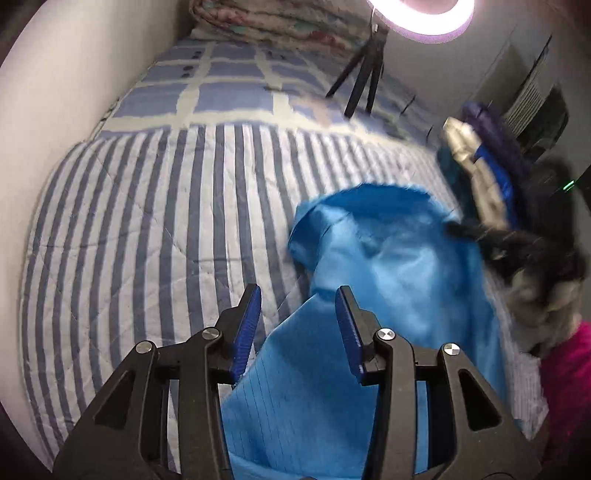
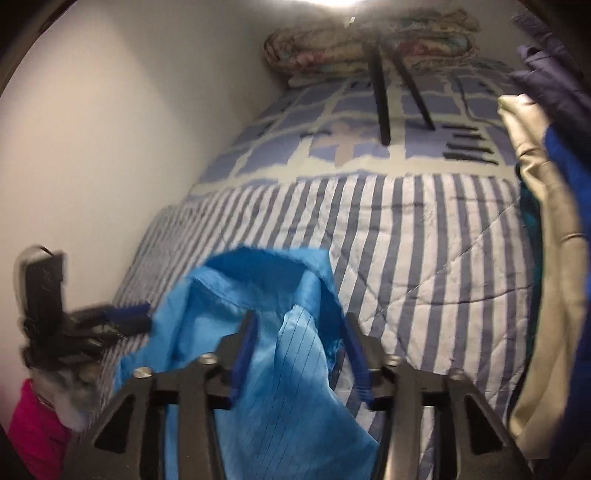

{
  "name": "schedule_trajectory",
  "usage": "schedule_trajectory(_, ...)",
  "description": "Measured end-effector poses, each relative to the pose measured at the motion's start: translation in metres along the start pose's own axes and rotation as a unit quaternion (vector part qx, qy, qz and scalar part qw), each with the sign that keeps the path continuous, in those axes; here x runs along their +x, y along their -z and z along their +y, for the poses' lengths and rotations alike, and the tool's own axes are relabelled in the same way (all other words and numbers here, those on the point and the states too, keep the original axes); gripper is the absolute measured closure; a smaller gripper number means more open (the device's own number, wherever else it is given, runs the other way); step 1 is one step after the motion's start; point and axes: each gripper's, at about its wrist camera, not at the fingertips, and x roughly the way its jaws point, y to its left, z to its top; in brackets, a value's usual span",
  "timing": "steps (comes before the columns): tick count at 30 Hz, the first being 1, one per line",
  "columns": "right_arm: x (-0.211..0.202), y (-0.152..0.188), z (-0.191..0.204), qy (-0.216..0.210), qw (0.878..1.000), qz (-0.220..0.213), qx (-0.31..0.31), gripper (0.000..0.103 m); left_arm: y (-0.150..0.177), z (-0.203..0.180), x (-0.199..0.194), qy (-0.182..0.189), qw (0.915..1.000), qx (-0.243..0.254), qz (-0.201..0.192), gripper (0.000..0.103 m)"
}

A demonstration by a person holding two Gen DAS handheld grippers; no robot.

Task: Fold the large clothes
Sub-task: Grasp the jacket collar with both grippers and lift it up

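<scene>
A large bright blue garment (image 1: 391, 258) lies crumpled on the striped bed cover (image 1: 155, 229); it also shows in the right wrist view (image 2: 266, 332). My left gripper (image 1: 298, 301) hovers over the garment's near part with its blue pads (image 1: 246, 332) apart and nothing between them. My right gripper (image 2: 300, 332) is open above the garment's near fold. The left gripper also shows blurred at the left of the right wrist view (image 2: 140, 315), touching the garment's left edge. The right gripper appears as a dark blur at the right of the left wrist view (image 1: 491, 240).
A pile of other clothes (image 1: 480, 166) lies along the bed's right side, also in the right wrist view (image 2: 546, 221). A black tripod (image 1: 364, 77) with a ring light (image 1: 421, 18) stands further back. A folded quilt (image 2: 369, 48) lies at the head. A white wall (image 2: 110, 147) runs along the left.
</scene>
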Motion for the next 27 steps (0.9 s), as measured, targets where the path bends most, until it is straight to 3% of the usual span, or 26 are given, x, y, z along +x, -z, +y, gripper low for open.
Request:
schedule_trajectory(2, -0.010, 0.003, -0.006, 0.004, 1.000, -0.010, 0.010, 0.050, 0.003, -0.001, 0.019, -0.015, 0.9997, 0.004, 0.017, 0.060)
schedule_trajectory(3, -0.012, 0.005, -0.009, 0.002, 1.000, -0.009, 0.015, 0.059, 0.005, -0.002, 0.027, -0.027, 0.9993, 0.008, 0.024, 0.060)
schedule_trajectory(4, -0.010, 0.008, -0.010, 0.000, 1.000, 0.000, 0.008, 0.062, 0.007, -0.003, 0.035, -0.037, 0.9988, 0.013, 0.029, 0.060)
schedule_trajectory(7, 0.003, 0.016, -0.009, 0.036, 0.999, 0.026, -0.022, 0.062, 0.007, -0.010, 0.042, -0.057, 0.9979, 0.030, 0.013, 0.055)
schedule_trajectory(14, 0.043, 0.018, -0.012, 0.028, 0.999, 0.046, -0.002, 0.067, -0.011, -0.006, 0.046, -0.015, 0.9996, -0.012, 0.019, 0.051)
schedule_trajectory(16, 0.045, 0.017, -0.007, 0.016, 0.999, 0.047, -0.009, 0.091, -0.013, -0.012, 0.052, -0.008, 0.9997, -0.005, 0.022, 0.051)
schedule_trajectory(17, 0.044, 0.017, -0.004, 0.009, 0.999, 0.048, -0.012, 0.097, -0.013, -0.014, 0.054, -0.006, 0.9998, 0.000, 0.022, 0.063)
schedule_trajectory(18, 0.040, 0.017, 0.000, 0.013, 0.999, 0.043, -0.020, 0.100, -0.013, -0.018, 0.055, 0.004, 0.9997, 0.006, 0.023, 0.092)
schedule_trajectory(19, 0.036, 0.017, 0.006, 0.019, 0.999, 0.036, -0.034, 0.100, -0.015, -0.020, 0.057, 0.006, 0.9996, 0.006, 0.025, 0.098)
schedule_trajectory(23, 0.008, 0.015, 0.022, 0.025, 0.998, 0.004, -0.050, 0.101, -0.014, -0.026, 0.041, 0.011, 0.9999, 0.005, 0.007, 0.103)
schedule_trajectory(27, -0.026, 0.016, 0.039, 0.023, 0.998, -0.027, -0.058, 0.102, -0.012, -0.043, 0.000, 0.006, 0.9994, 0.024, -0.025, 0.103)
